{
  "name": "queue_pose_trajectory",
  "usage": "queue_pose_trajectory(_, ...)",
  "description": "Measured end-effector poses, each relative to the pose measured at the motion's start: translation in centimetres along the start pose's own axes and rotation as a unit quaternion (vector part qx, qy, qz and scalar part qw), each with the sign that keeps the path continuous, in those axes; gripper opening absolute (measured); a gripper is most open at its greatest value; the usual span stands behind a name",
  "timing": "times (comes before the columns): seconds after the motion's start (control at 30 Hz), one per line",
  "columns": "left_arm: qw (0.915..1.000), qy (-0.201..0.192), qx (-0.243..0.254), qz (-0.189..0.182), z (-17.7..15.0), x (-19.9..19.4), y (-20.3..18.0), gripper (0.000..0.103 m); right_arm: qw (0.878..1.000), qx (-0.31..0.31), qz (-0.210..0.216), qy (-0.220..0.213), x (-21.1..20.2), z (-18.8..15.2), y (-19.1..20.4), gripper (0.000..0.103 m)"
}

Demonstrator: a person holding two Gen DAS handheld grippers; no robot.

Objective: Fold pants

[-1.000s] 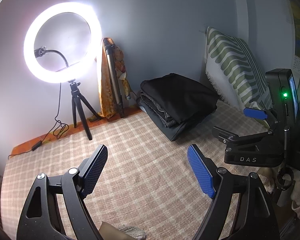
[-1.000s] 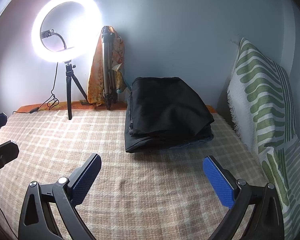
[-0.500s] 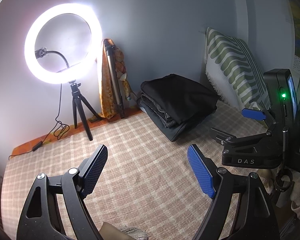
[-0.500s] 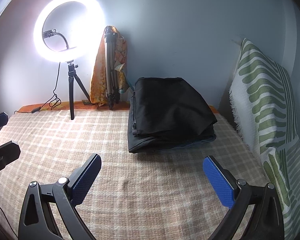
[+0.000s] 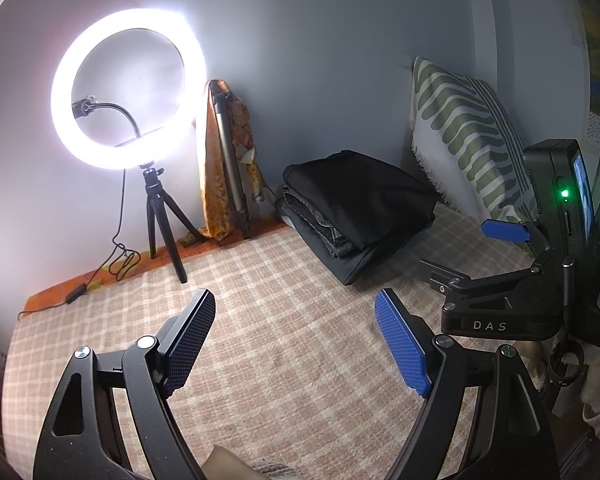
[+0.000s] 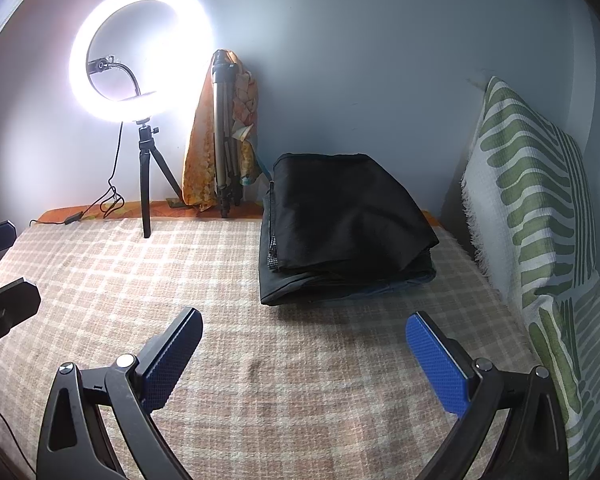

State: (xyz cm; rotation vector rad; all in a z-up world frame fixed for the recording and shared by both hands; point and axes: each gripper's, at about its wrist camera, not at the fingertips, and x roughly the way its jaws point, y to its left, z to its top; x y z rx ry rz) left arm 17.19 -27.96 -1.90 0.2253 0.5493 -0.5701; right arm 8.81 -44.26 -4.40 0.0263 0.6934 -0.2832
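Observation:
A stack of folded dark pants (image 5: 356,204) (image 6: 344,228) lies at the back of a checked beige bedspread (image 5: 284,344) (image 6: 228,288), close to the wall. My left gripper (image 5: 296,332) hovers open over the bedspread, short of the stack, with nothing between its blue pads. My right gripper (image 6: 308,354) is open too, empty, just in front of the stack. In the left wrist view the right gripper (image 5: 484,256) shows at the right edge. In the right wrist view the left gripper's fingertips (image 6: 4,280) show at the left edge.
A lit ring light (image 5: 128,88) (image 6: 140,52) on a small black tripod (image 5: 160,220) stands at the back left, its cable trailing along the wall. A folded tripod with an orange cloth (image 6: 224,132) leans on the wall. A green-striped pillow (image 6: 540,216) stands at the right.
The views have shifted only slightly between the frames. Both grippers stay open and the stack has not moved.

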Motion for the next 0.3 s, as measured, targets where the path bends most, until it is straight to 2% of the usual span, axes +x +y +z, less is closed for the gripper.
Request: queue_pose_trajectory(0.3,0.9999,-0.011,0.006,0.002,0.03,-0.41,-0.21,0.082,1.0,-0.004,0.004,0.001,0.36,0.05,0.35,0.103)
